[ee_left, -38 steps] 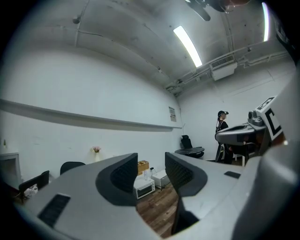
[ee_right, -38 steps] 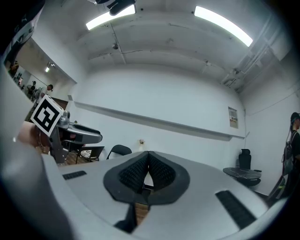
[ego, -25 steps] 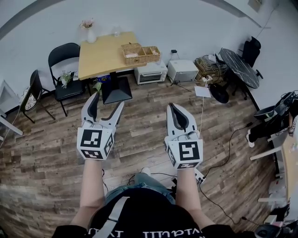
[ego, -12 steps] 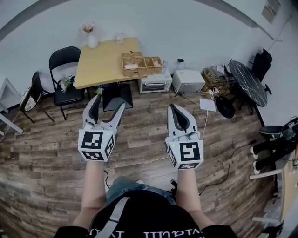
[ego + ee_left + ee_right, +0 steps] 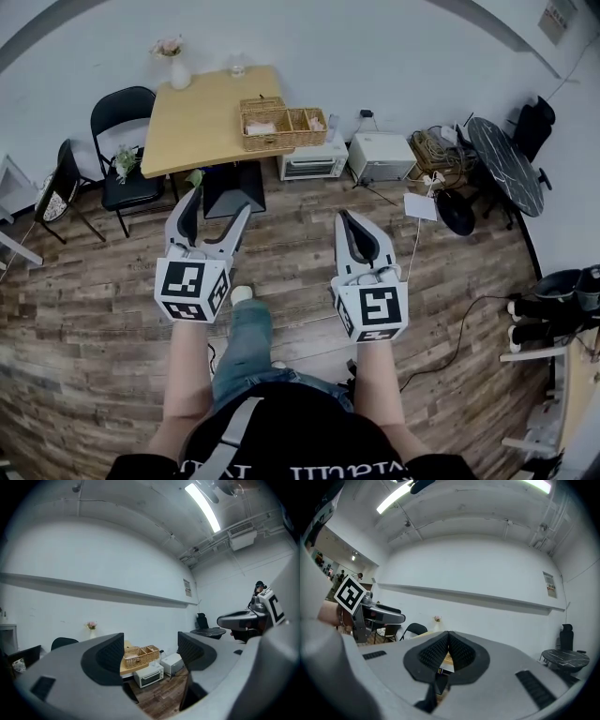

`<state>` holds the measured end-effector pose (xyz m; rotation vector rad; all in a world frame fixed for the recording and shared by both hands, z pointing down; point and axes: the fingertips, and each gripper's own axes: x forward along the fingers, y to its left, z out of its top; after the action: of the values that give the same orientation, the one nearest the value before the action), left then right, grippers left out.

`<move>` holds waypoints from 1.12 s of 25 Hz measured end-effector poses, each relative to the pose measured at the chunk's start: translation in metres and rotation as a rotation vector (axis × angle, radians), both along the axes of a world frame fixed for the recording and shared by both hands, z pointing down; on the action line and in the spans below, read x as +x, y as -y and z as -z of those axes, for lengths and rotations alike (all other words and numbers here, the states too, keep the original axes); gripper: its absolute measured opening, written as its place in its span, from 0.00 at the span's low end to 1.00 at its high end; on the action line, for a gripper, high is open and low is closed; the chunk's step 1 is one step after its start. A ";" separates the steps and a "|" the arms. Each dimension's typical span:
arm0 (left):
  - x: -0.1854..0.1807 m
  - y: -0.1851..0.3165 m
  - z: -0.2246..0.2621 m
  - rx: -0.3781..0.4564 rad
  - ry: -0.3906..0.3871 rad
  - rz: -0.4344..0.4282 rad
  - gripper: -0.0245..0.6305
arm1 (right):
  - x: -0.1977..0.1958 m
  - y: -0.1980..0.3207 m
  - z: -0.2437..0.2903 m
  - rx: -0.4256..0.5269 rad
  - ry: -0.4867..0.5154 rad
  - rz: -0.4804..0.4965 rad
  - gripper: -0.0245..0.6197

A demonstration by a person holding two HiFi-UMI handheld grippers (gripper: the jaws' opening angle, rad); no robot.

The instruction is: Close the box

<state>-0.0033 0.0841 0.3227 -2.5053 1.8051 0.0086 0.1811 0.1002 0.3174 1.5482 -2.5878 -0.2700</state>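
Observation:
I cannot pick out a box in any view. My left gripper (image 5: 218, 201) is held out over the wooden floor, open and empty. My right gripper (image 5: 344, 216) is beside it, shut on nothing. In the left gripper view the left gripper (image 5: 150, 651) frames a wicker basket (image 5: 140, 654) on a wooden table (image 5: 125, 668) far ahead. The right gripper (image 5: 448, 645) shows its ribbed pads pressed together. The same basket (image 5: 281, 127) with compartments stands on the table (image 5: 202, 122) by the back wall.
Under the table sit a white toaster oven (image 5: 313, 163) and a white appliance (image 5: 380, 155). A flower vase (image 5: 174, 64) stands on the table's far corner. Black chairs (image 5: 124, 150) are at the left, a round dark table (image 5: 506, 164) and cables at the right. My leg (image 5: 246, 328) steps forward.
The person has stepped forward, one leg now showing below the grippers. The left gripper's view has swung onto the table and basket, its jaws a little wider. The right gripper stays shut.

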 end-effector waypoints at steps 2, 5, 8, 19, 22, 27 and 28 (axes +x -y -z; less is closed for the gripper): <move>-0.002 0.014 -0.004 -0.005 0.002 -0.006 0.56 | -0.003 0.013 -0.005 -0.007 -0.003 -0.005 0.06; -0.010 0.041 -0.007 -0.008 0.007 -0.012 0.56 | -0.010 0.039 -0.009 -0.014 -0.002 -0.013 0.06; -0.021 0.073 -0.006 -0.007 -0.010 -0.014 0.56 | -0.022 0.069 -0.008 -0.015 -0.001 -0.018 0.06; -0.073 0.221 -0.004 -0.024 -0.019 -0.069 0.56 | -0.081 0.210 -0.007 -0.027 -0.008 -0.046 0.06; -0.083 0.258 -0.006 -0.045 -0.016 -0.105 0.56 | -0.096 0.245 -0.004 -0.032 -0.005 -0.059 0.06; -0.105 0.322 -0.004 -0.054 -0.029 -0.146 0.56 | -0.122 0.306 0.002 -0.030 -0.008 -0.078 0.06; -0.108 0.333 -0.005 -0.056 -0.035 -0.152 0.56 | -0.127 0.317 0.002 -0.030 -0.012 -0.081 0.06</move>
<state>-0.1115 -0.2490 0.3273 -2.6921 1.6441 0.0078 0.0544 -0.2165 0.3154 1.6314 -2.5012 -0.2300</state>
